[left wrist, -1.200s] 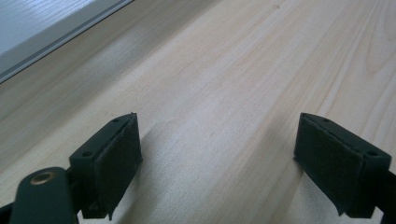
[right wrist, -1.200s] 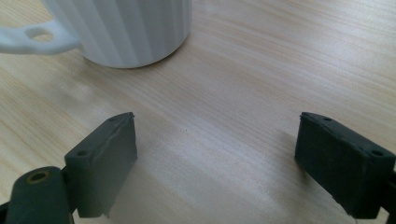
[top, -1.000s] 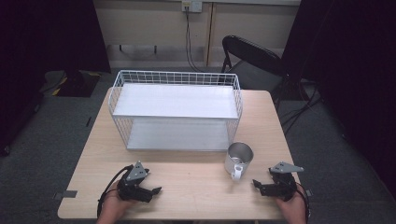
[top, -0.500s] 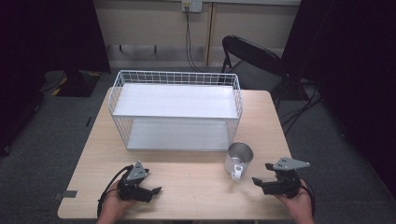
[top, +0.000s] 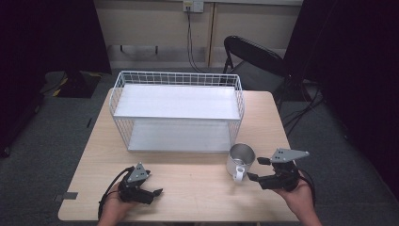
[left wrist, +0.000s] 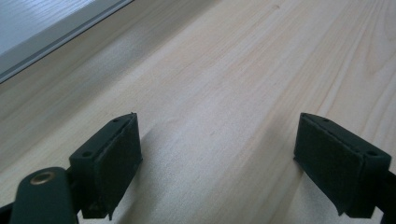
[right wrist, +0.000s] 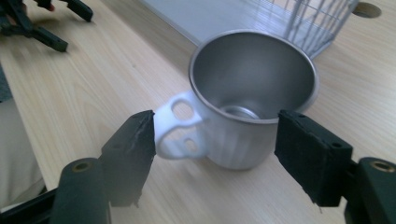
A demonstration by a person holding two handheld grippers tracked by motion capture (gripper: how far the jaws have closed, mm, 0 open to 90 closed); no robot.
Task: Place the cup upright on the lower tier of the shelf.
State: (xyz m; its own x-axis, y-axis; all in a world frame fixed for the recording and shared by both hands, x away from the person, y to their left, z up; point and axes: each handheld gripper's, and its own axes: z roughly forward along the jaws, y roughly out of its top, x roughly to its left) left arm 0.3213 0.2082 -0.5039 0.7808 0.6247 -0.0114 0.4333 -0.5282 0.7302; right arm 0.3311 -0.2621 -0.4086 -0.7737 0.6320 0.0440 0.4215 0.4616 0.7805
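A steel mug [top: 241, 158] with a white handle stands upright on the wooden table [top: 197, 188], in front of the wire rack's right end. My right gripper [top: 254, 169] hovers just right of the mug, pointing at it. In the right gripper view the mug [right wrist: 252, 93] sits between and just beyond the two pads [right wrist: 133, 140], with its handle toward the left pad. The right gripper [right wrist: 215, 133] is open; its jaws have just been closing and do not touch the mug. My left gripper [top: 156, 194] rests low at the front left, open [left wrist: 219, 140] over bare wood.
A white wire rack [top: 176, 110] with two white shelves spans the middle of the table. A black folding chair [top: 254, 56] stands behind the table's far right corner. The table's front edge runs just below both hands.
My right gripper has risen off the table and closed in on the mug, with its jaws narrower than before. The left gripper and the mug have stayed where they were.
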